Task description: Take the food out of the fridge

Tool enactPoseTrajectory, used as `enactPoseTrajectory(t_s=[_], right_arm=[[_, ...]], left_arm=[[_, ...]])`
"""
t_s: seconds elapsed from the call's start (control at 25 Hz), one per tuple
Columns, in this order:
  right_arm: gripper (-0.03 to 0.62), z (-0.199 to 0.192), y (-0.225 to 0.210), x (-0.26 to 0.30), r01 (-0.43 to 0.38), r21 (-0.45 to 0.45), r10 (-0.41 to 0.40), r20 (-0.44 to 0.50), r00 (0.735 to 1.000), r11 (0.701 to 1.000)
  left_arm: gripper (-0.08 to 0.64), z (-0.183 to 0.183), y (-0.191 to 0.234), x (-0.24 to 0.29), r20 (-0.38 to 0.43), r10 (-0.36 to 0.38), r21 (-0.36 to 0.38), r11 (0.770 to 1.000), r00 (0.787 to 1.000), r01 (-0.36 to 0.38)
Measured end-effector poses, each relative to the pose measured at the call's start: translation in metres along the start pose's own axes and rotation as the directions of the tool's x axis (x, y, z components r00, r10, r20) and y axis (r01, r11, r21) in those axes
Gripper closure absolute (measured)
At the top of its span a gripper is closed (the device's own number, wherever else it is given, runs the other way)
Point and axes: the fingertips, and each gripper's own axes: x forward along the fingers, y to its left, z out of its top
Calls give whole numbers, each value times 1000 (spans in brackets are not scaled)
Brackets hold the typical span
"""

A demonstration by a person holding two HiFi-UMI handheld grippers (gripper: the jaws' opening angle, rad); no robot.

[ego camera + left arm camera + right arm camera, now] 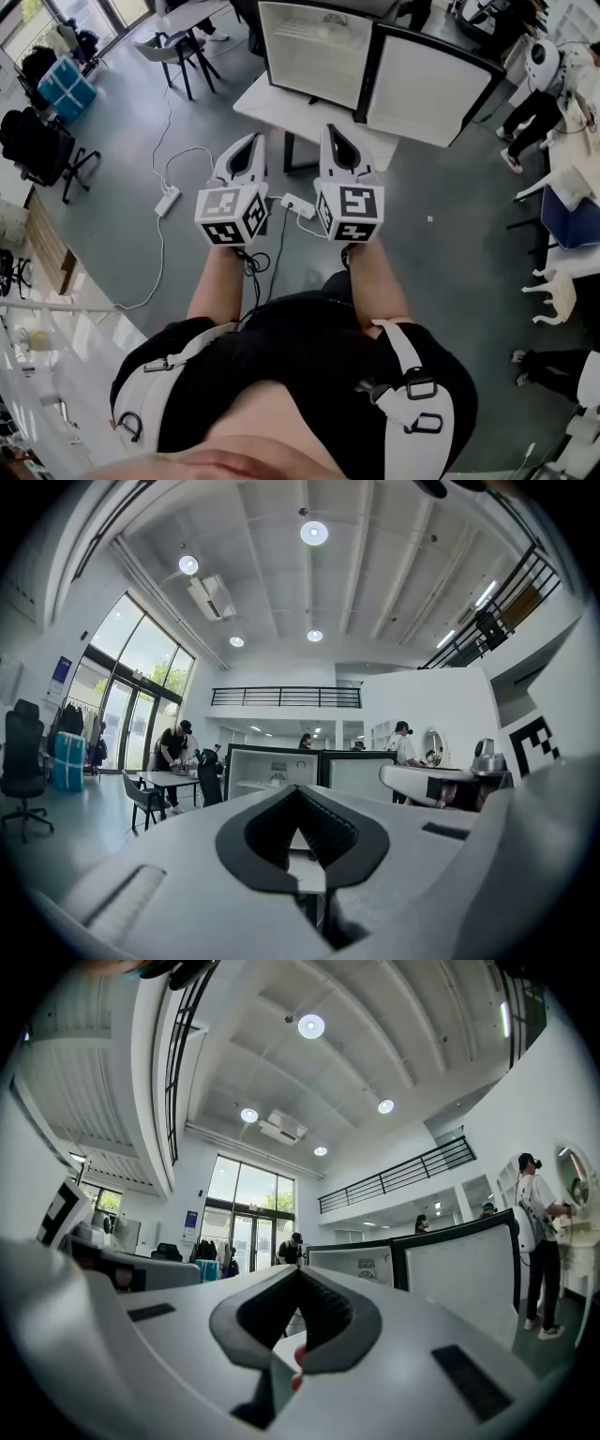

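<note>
Food is not visible, presumably inside the open fridge (314, 56) at the head view's upper centre, so at a guess light, perhaps slippery, best gripped mid-body; left gripper (251, 141) and right gripper (335, 131), jaws together on nothing, point level toward it, side by side.

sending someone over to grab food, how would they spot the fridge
Find the white table on the grey floor. The fridge stands on it, a dark-rimmed white box. Unlike the flat open door at its right, it shows shelves inside.
</note>
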Motion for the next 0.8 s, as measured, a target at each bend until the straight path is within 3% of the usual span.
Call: enactPoseTrajectory(t_s=[0.32, 0.64, 0.8], right_arm=[[584, -12, -48, 42, 68, -2, -68, 7, 998, 998], [584, -22, -115, 122, 55, 5, -55, 6, 998, 998], [584, -20, -152, 167, 32, -1, -32, 4, 999, 999]], left_arm=[[562, -14, 2, 60, -21, -17, -2, 1000, 1000, 17], [561, -17, 5, 170, -31, -35, 1, 999, 999, 35], [561, -5, 10, 230, -20, -9, -6, 1000, 1000, 9]])
